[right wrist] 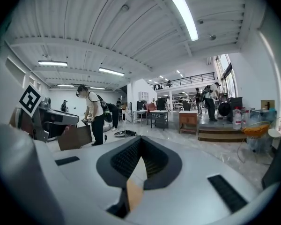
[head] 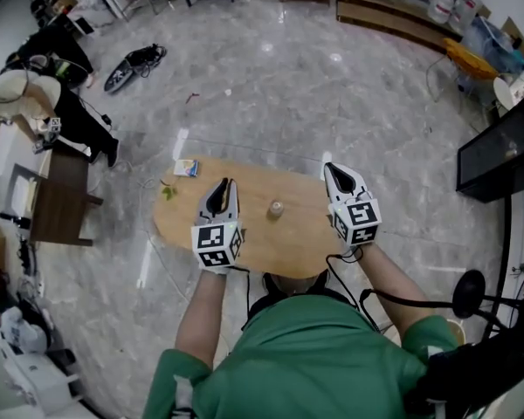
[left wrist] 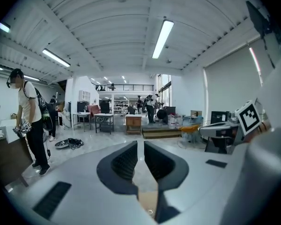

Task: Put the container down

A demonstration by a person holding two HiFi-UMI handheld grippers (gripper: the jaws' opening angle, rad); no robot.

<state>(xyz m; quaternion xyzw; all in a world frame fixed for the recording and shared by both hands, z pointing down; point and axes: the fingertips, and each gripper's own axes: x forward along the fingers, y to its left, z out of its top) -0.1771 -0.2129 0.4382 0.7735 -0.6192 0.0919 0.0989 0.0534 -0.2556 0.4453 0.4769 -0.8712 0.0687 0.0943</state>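
In the head view a small pale container [head: 275,209] stands upright on the oval wooden table [head: 288,251], free of both grippers. My left gripper [head: 226,182] hovers just to its left with the jaws shut and nothing between them. My right gripper [head: 328,166] is to the container's right, jaws also together and empty. In the left gripper view the left gripper [left wrist: 140,143] points level out into the hall, as does the right gripper [right wrist: 139,138] in its own view. Neither gripper view shows the container.
A small blue and white box [head: 186,168] and a green scrap [head: 167,189] lie at the table's far left. A brown desk [head: 61,199] with a person beside it is at the left. A black screen [head: 502,155] stands at the right, and cables lie on the marble floor [head: 133,65].
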